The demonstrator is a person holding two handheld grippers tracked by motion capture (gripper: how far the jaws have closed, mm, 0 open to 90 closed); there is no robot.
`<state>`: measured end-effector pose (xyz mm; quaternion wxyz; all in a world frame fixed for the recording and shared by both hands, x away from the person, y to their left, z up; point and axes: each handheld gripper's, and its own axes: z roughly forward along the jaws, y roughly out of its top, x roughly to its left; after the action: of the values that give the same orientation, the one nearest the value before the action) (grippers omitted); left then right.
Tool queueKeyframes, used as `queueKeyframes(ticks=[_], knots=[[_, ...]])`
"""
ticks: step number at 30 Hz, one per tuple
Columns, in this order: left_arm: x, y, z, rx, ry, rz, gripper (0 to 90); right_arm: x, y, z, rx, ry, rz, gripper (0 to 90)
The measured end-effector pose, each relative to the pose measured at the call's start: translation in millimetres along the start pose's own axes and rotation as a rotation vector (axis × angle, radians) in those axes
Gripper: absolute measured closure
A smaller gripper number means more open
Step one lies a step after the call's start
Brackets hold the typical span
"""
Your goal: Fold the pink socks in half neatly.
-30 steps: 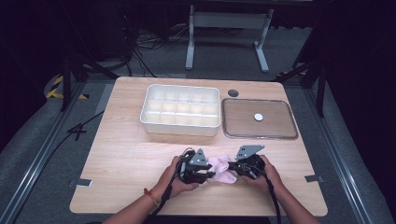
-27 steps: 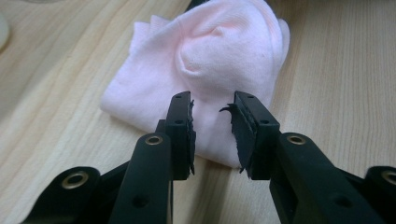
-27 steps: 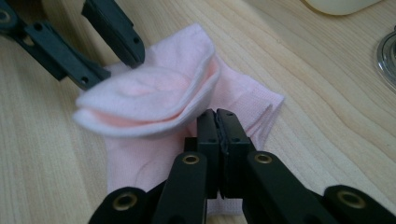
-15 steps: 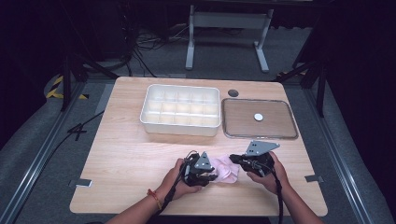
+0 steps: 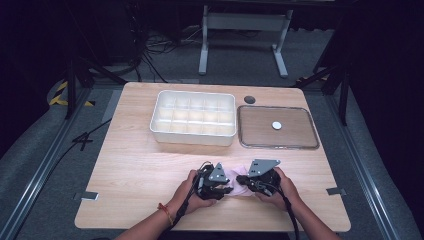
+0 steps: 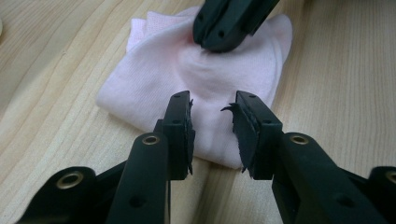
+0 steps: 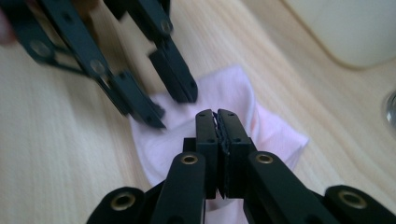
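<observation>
— Wooden planks of the table (image 5: 135,170) are lying pale under the lamp, with dark floor all around. What is sitting at the far side?

— Farthest back, a white divided tray (image 5: 194,118) is standing, and just beside it, on its right, a shallow clear-rimmed tray (image 5: 278,127) is carrying one small white disc (image 5: 276,125). A dark round spot (image 5: 249,99) is showing on the wood behind them.

— And nearer the person?

— Near the front edge a pink cloth (image 6: 205,79) is lying bunched on the wood, between the two hands. Both forearms are coming in from below.

— How is the left claw (image 6: 212,109) standing?

— It is hovering low over the near edge of the cloth with its jaws spread a little, a clear gap between the pads. Whether the pads are brushing the fabric I cannot quite tell.

— And the right claw (image 7: 217,115)?

— Its jaws are pressed together, tip resting on the far part of the cloth. It may be nipping a fold, though the fabric between the pads is hidden.
</observation>
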<state>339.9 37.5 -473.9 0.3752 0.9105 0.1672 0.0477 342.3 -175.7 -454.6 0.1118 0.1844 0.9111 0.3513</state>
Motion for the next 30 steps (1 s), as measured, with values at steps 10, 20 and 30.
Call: queueKeyframes(ticks=[10,20,30], knots=[[-0.1,-1.2,0.2,-0.01,-0.005,-0.02,66.9,0.0,-4.1,3.7,0.067,-0.04,-0.037,88.4],[2.3,-1.0,-4.4,0.006,0.023,-0.047,63.5,-3.5,-4.5,7.7,0.051,-0.012,-0.012,89.4],[1.9,-11.6,-10.1,-0.008,0.094,-0.249,43.4,0.8,-6.5,7.4,0.045,-0.034,0.027,89.7]])
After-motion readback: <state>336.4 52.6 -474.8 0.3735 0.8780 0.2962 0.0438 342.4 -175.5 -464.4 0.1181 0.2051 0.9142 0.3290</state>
